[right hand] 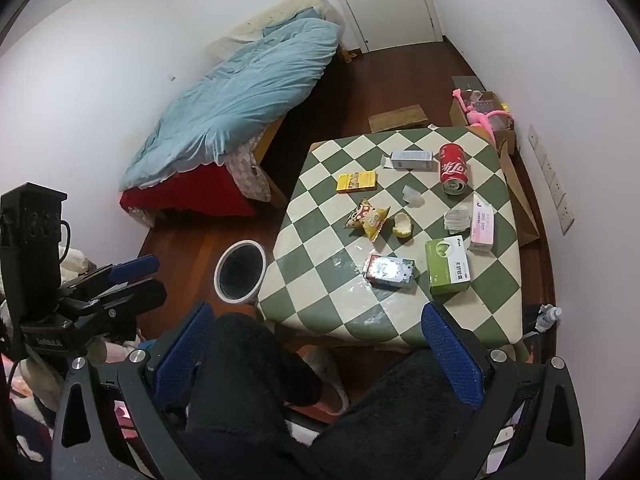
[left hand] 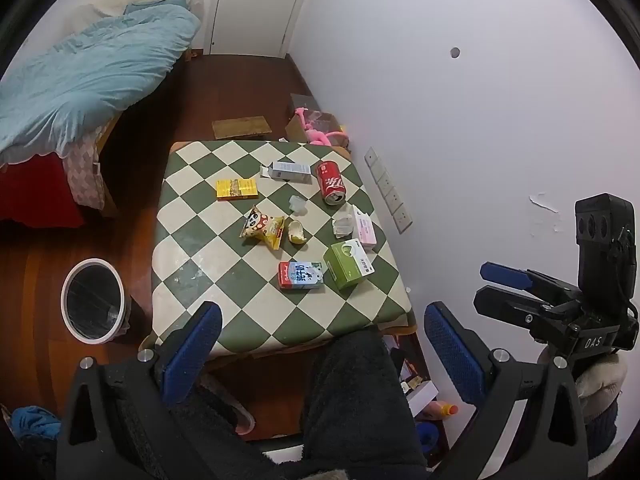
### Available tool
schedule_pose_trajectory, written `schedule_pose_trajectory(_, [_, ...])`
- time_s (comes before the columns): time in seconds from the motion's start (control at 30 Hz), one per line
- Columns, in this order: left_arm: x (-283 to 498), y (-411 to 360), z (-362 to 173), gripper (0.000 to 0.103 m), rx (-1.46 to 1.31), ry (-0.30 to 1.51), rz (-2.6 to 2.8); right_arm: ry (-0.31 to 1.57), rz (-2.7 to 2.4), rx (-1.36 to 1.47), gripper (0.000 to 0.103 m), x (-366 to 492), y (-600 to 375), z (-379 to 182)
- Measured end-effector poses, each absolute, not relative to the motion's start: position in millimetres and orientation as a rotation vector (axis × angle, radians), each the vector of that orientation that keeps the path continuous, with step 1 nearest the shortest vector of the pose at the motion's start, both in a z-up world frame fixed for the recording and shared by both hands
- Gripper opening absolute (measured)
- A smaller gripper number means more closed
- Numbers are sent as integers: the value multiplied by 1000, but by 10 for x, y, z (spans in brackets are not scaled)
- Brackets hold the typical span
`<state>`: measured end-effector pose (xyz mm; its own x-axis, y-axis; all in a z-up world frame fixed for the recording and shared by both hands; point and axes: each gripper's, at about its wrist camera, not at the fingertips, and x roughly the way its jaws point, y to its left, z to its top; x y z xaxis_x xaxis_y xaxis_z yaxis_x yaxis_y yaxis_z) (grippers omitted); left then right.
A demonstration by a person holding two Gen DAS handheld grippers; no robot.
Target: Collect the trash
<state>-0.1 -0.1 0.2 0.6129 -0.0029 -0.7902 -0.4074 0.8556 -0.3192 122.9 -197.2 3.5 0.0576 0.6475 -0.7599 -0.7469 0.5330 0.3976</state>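
A green-and-white checkered table (left hand: 200, 264) (right hand: 320, 312) holds trash: a red cola can (left hand: 331, 182) (right hand: 453, 169) on its side, a milk carton (left hand: 301, 275) (right hand: 390, 272), a green box (left hand: 349, 264) (right hand: 447, 266), a pink box (left hand: 365, 227) (right hand: 482, 224), a snack bag (left hand: 263, 227) (right hand: 367, 218), a yellow pack (left hand: 236, 189) (right hand: 356, 181), a grey-white box (left hand: 286, 171) (right hand: 409, 160) and a fruit peel (left hand: 297, 232) (right hand: 402, 225). A white-rimmed bin (left hand: 93, 300) (right hand: 240, 271) stands on the floor left of the table. My left gripper (left hand: 320, 344) and right gripper (right hand: 316, 344) are open and empty, held above the near table edge.
A bed with a blue duvet (left hand: 88, 76) (right hand: 248, 92) lies to the left. A cardboard box with a pink toy (left hand: 320, 128) (right hand: 480, 112) sits behind the table by the white wall. Crumpled clear plastic (left hand: 343, 226) (right hand: 456, 218) lies on the table. The person's dark-clothed legs (left hand: 352, 400) are below.
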Motion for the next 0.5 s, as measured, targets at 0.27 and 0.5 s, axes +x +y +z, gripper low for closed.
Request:
schedule_pose_trajectory(0.27, [12, 8, -17, 103, -513, 892, 237, 1068, 1059, -119, 103, 1186, -1994, 51])
schedule_pose_trajectory(0.5, [2, 6, 42, 103, -511, 889, 235, 1085, 1087, -121, 103, 1185, -1898, 73])
